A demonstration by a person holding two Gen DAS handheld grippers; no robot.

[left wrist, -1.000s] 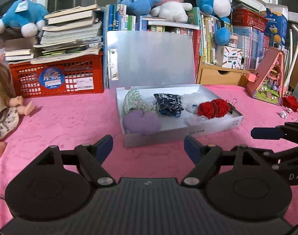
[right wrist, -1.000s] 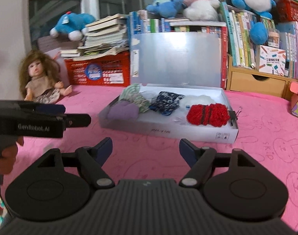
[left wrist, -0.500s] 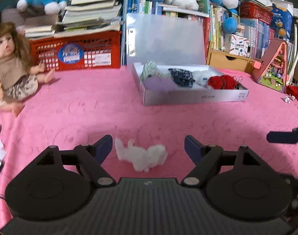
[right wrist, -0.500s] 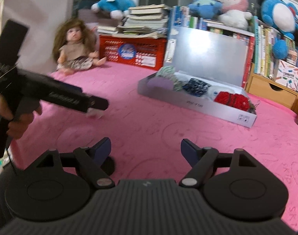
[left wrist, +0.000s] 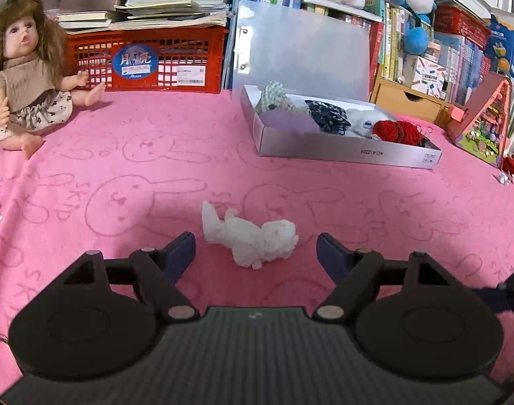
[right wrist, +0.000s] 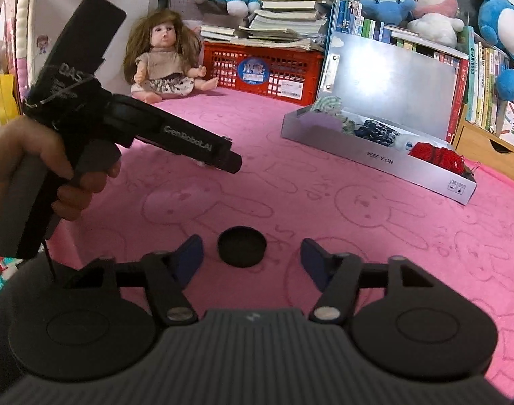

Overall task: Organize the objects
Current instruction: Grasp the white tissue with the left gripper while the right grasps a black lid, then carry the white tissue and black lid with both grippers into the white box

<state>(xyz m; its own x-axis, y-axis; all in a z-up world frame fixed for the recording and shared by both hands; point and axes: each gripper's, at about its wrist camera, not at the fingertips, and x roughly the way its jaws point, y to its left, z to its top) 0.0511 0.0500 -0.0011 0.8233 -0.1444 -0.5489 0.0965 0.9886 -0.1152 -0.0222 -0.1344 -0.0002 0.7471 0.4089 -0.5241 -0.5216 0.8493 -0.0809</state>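
Left gripper (left wrist: 255, 248): I read the jaws as apart, having just closed a little. A crumpled white tissue (left wrist: 251, 234) lies on the pink cloth (left wrist: 122, 175) between the fingertips and slightly ahead of them; neither pad touches it.
Right gripper (right wrist: 251, 258): I read the jaws as apart, having just been closing. A round black cap (right wrist: 242, 246) sits flat on the cloth between the fingertips; there is a gap on both sides, so it is not clamped.
Box (left wrist: 351, 152): a shallow grey box stands open well beyond both grippers, its lid upright behind it. Inside I see a green checked piece, a lilac piece, a dark patterned piece, a white piece and a red knitted piece (left wrist: 397, 131).
Left wrist view only: I get the tissue in full here; the cap does not appear. A small pink toy house (left wrist: 483, 125) stands to the right of the box.
Right wrist view only: I get the cap here, and the left gripper seen from the side, held by a hand (right wrist: 37, 165). The tissue shows only as a white scrap under that gripper's tip.
Both views: a doll (left wrist: 24, 77) sits on the cloth by a red crate (left wrist: 149, 57) topped with stacked books.
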